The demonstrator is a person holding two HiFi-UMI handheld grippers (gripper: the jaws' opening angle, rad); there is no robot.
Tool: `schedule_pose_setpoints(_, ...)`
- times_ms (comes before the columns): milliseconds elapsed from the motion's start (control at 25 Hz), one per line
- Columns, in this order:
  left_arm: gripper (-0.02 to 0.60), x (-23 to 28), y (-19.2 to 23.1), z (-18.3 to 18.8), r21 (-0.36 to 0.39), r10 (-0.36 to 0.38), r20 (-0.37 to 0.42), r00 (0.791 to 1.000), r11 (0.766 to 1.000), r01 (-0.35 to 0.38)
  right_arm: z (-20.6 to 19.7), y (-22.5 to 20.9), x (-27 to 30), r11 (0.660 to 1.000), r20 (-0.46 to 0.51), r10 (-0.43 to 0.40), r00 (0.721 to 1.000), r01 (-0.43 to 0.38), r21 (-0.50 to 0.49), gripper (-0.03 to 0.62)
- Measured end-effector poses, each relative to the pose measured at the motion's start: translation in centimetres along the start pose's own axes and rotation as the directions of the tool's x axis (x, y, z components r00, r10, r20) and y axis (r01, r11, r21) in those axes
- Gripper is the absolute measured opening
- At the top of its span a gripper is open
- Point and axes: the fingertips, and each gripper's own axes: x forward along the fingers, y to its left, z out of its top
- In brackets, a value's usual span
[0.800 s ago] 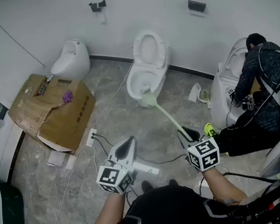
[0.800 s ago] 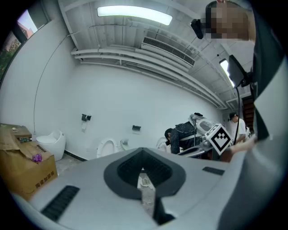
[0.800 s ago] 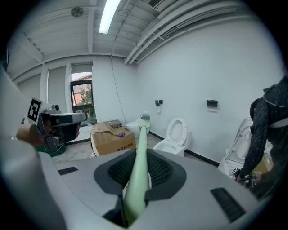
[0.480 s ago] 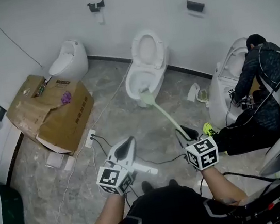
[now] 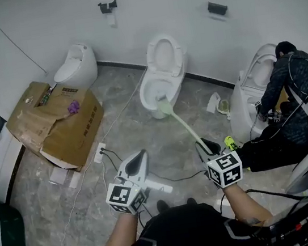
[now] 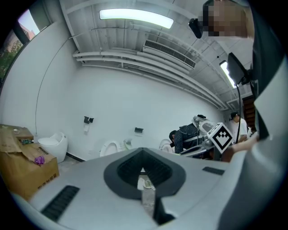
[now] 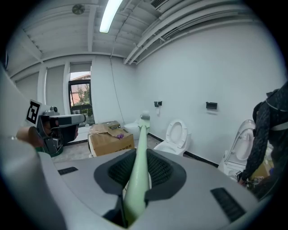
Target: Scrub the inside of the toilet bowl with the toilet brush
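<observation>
A white toilet (image 5: 160, 78) stands against the far wall with its seat and lid raised. My right gripper (image 5: 206, 147) is shut on the handle of a long pale green toilet brush (image 5: 182, 128). In the head view the brush head (image 5: 163, 107) lies over the front rim of the bowl. In the right gripper view the toilet brush handle (image 7: 138, 166) runs out between the jaws, and its head sits left of the toilet (image 7: 174, 136). My left gripper (image 5: 138, 161) hovers over the floor, shut and empty; in its own view the left gripper (image 6: 143, 173) points toward the toilet (image 6: 109, 147).
A flattened cardboard box (image 5: 56, 120) and a small white toilet (image 5: 76, 65) are at the left. A power strip (image 5: 99, 151) and cables lie on the floor. A person in black (image 5: 289, 105) crouches by another toilet (image 5: 250, 94) at the right. A dark bin (image 5: 5, 239) is at the near left.
My right gripper and the brush have shifted slightly to the right. The person at the right has leaned lower. My left gripper has hardly moved.
</observation>
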Motion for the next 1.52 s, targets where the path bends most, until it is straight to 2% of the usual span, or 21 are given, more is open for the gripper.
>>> schedule_pose_setpoints(480, 0.000, -0.4, 3.1, 0.2, 0.032, -0.048, -0.006, 0.999, 0.998, 0.048, 0.7, 1.6, 2.4, 0.998, 0.014, -0.033, 0.999, 0.033, 0.057, 0.081)
schedule_pose_setpoints(800, 0.000, 0.7, 4.4, 0.8, 0.003, -0.036, 0.002, 0.999, 0.999, 0.036, 1.9, 1.9, 4.7, 0.999, 0.021, 0.011, 1.000, -0.012, 0.043, 0.081)
schedule_pose_setpoints(1120, 0.000, 5.0, 6.6, 2.2, 0.032, -0.008, 0.010, 1.000, 0.999, 0.007, 4.2, -1.1, 8.5, 0.998, 0.029, 0.052, 0.998, -0.053, 0.036, 0.081)
schedule_pose_setpoints(1520, 0.000, 13.4, 8.1, 3.8, 0.029, 0.011, 0.005, 1.000, 1.000, -0.011, 7.0, -7.5, 13.1, 0.997, 0.034, 0.077, 0.996, -0.078, 0.015, 0.081)
